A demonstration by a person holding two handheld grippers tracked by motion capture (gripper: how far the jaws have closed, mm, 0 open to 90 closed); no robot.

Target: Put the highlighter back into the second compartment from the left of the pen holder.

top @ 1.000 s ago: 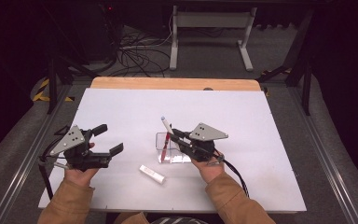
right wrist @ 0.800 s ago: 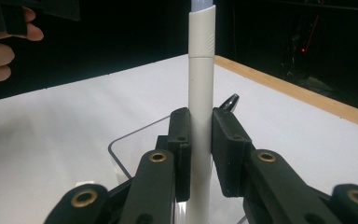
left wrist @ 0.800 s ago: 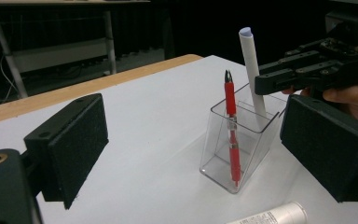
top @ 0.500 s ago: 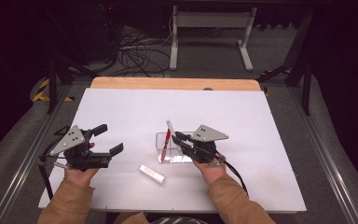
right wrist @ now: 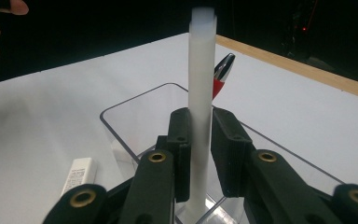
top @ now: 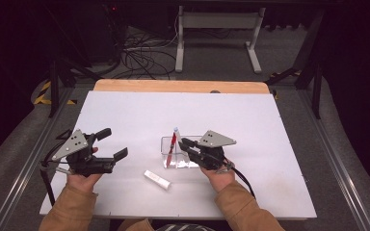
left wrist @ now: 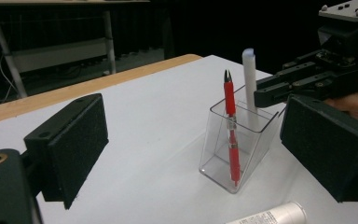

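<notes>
Your right hand-held gripper (right wrist: 199,154) is pinching a white stick (right wrist: 200,93) between its two pads. You hold the stick straight up so its bottom end can go down into the clear box (left wrist: 242,140) right under it. The low end is already inside the box, and the pads sit just above the rim. Holding it in the middle keeps it from tipping.

A red pen (left wrist: 231,126) stands in the same box, just past the white stick, leaning a little against the wall. The box keeps long thin things standing up.

A small white tube (top: 157,179) lies flat on the bench (top: 270,120), just beside your right hand-held gripper on its left side. It may be the next thing to go in.

Your left hand-held gripper (top: 111,144) is well off to the left of the right one, with its jaws wide apart and nothing between them. It waits out of the way so the two do not bump.
</notes>
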